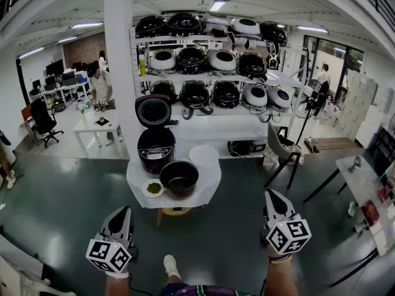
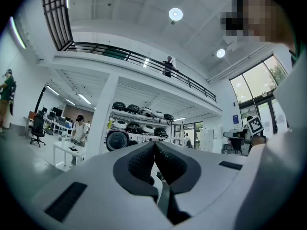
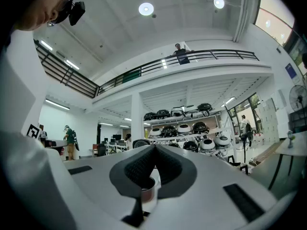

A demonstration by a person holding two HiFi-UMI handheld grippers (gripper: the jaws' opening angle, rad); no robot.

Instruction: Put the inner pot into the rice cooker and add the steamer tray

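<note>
A black rice cooker [image 1: 155, 148] with its lid [image 1: 153, 111] raised stands at the back of a small round table [image 1: 139, 179] under a white cloth. In front of it sits the dark inner pot [image 1: 179, 177], and a white steamer tray [image 1: 203, 155] lies to the right of the cooker. Both grippers hang level, well short of the table and touching nothing. My left gripper [image 1: 125, 210] is shut and holds nothing, as is my right gripper [image 1: 271, 195]. The left gripper view shows shut jaws [image 2: 154, 145] and the cooker lid [image 2: 116, 140]. Below the shut jaws [image 3: 154, 150] of the right gripper view, the pot [image 3: 146, 189] shows.
A small bowl of green stuff [image 1: 153, 189] lies at the table's front left. Behind stand a white pillar [image 1: 118, 73] and a shelf [image 1: 210, 74] with several rice cookers. A chair [image 1: 284, 150] and a long table [image 1: 361, 187] are to the right; a person [image 1: 100, 82] works at the back left.
</note>
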